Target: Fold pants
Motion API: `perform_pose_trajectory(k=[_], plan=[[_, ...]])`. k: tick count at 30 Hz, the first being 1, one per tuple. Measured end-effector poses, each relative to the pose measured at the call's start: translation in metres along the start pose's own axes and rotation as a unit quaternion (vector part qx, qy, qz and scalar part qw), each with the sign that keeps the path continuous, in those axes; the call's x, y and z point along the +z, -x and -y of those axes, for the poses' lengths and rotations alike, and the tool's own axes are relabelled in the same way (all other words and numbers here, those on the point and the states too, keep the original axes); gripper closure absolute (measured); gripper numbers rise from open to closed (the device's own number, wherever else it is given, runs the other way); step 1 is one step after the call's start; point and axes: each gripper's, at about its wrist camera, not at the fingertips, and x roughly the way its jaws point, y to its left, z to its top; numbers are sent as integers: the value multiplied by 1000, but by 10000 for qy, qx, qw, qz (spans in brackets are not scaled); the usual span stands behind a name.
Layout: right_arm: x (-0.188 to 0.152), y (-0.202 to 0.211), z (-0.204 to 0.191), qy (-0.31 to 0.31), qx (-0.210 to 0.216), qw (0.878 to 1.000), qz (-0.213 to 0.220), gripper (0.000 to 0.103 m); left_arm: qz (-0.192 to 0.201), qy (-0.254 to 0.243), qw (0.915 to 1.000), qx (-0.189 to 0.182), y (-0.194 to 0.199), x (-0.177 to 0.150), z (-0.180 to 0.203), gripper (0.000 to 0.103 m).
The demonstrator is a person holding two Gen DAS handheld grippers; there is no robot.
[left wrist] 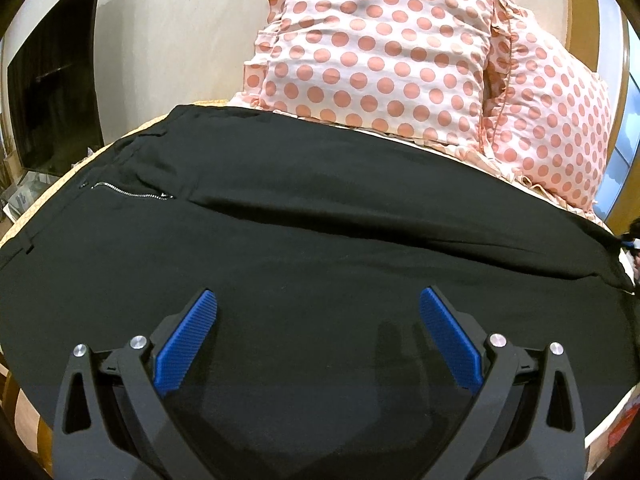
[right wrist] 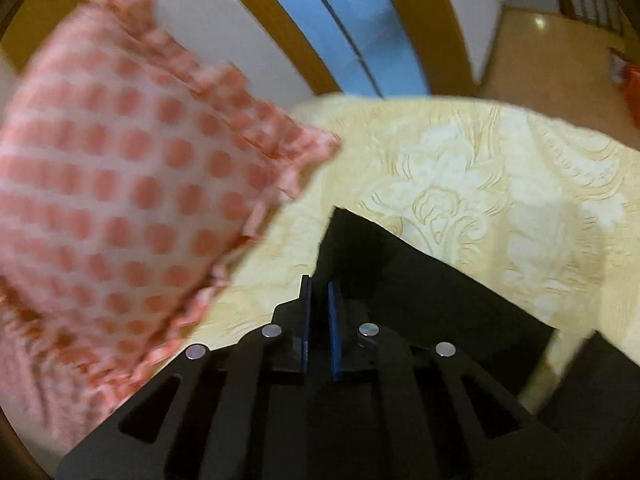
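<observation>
Black pants [left wrist: 320, 220] lie flat across the bed, waistband and zipper [left wrist: 128, 194] at the left. My left gripper [left wrist: 318, 298] is open and empty just above the near part of the pants, blue pads spread wide. In the right wrist view my right gripper [right wrist: 319, 284] is nearly closed on the black pant leg end [right wrist: 420, 276], which lifts off the yellow bedspread [right wrist: 480, 184]. The fabric passes between the blue pads. The right view is blurred by motion.
Two pink polka-dot pillows [left wrist: 380, 48] lie behind the pants; one also shows at the left in the right wrist view [right wrist: 112, 184]. A dark TV screen [left wrist: 56, 92] stands at the far left. A wooden frame and window [right wrist: 360, 28] lie beyond the bed.
</observation>
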Motion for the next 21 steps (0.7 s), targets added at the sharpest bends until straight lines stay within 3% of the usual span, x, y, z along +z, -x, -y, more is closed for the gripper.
perform_pose_trajectory(k=[3, 6, 10, 15, 17, 18, 20, 21], plan=[[-22, 56, 16, 5, 629, 9978, 218, 96, 45, -30, 10000, 27, 2, 0, 1, 2], [-46, 95, 46, -264, 955, 9949, 212, 96, 42, -36, 10000, 67, 2, 0, 2, 2], [-79, 124, 92, -655, 754, 9948, 195, 96, 22, -39, 10000, 89, 2, 1, 2, 2], [-81, 119, 113, -1122, 847, 9898, -239, 93, -96, -89, 9999, 94, -2, 3, 3, 2], [-76, 120, 104, -1154, 1160, 9862, -267, 67, -88, -86, 9998, 130, -2, 1, 2, 2], [-74, 118, 99, -1134, 1264, 9852, -244, 39, -61, -72, 9998, 159, -1, 1, 2, 2], [-73, 113, 88, -1117, 1481, 9821, -326, 36, -32, -55, 9998, 196, -1, 1, 2, 2], [-73, 106, 82, -1141, 1690, 9777, -495, 41, -26, -49, 9998, 213, -1, 1, 1, 2]])
